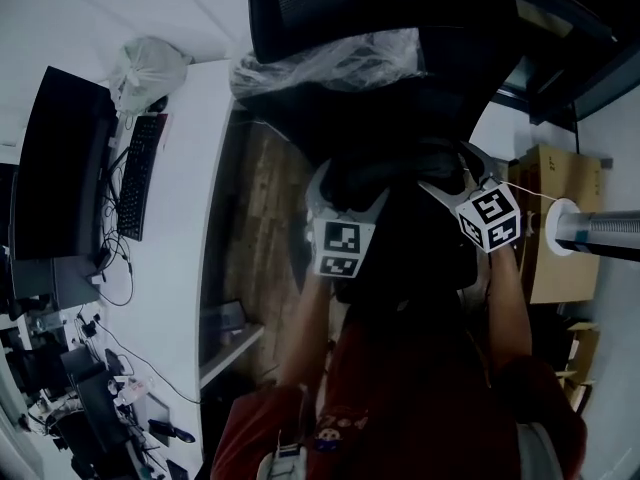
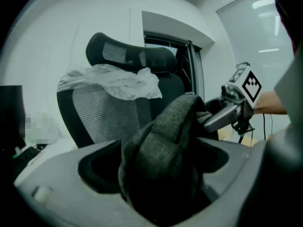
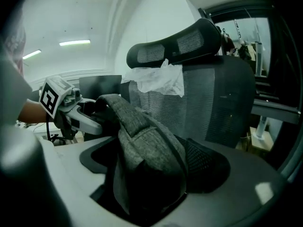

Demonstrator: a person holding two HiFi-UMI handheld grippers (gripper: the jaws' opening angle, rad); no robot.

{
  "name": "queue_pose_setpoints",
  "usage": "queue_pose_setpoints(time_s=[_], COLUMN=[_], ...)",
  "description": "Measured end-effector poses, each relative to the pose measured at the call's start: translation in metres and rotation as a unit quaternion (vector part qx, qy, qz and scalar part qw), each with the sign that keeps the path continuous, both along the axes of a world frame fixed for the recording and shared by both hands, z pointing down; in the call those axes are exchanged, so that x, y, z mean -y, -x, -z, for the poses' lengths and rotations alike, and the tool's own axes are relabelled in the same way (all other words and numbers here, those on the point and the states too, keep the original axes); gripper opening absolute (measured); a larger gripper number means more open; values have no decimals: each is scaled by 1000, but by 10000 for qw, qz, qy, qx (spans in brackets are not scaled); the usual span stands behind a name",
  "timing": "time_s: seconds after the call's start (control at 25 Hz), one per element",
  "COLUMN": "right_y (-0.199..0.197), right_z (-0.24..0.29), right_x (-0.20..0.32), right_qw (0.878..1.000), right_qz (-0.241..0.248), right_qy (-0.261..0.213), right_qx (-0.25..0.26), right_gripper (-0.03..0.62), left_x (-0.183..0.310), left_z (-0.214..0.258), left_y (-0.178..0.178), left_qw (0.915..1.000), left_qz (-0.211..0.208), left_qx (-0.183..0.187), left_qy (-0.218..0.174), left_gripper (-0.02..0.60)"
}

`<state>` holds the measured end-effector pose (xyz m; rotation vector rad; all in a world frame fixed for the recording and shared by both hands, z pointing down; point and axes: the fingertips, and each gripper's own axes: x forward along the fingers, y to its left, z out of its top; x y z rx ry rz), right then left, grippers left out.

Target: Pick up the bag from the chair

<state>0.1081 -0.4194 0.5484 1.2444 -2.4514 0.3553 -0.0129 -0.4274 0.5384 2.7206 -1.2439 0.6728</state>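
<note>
Straddling the padded top of the grey bag (image 2: 165,160), sitting on the chair (image 3: 222,103) seat before its mesh back, with the left gripper (image 1: 350,196) and right gripper (image 1: 455,175) both gaping wide, clamping nothing yet, probably lining up an even two-sided lift.

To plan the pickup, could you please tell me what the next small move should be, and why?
Probably close both claws on the bag: the left claw and right claw stand open, each with grey fabric between its jaws, ungripped.
</note>
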Motion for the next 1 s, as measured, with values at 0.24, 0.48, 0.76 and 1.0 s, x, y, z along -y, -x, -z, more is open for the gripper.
queue_pose_setpoints(time_s=[0.24, 0.48, 0.76, 1.0], right_y=[8, 10, 13, 20], right_z=[-15, -21, -24, -24], right_x=[18, 29, 29, 26], right_qw=[9990, 9986, 9981, 9974], right_qz=[422, 464, 531, 634], right_qy=[161, -42, -107, -69], right_qx=[-15, -252, -278, -338], right_gripper=[449, 444, 358, 310], left_x=[10, 17, 12, 3], left_z=[-10, -13, -15, -17], left_y=[7, 9, 9, 11], left_qw=[9981, 9955, 9914, 9860], left_qz=[489, 888, 1267, 1629], left_qx=[-302, -301, -285, -280], left_qy=[220, 123, 148, 218], left_gripper=[463, 413, 332, 281])
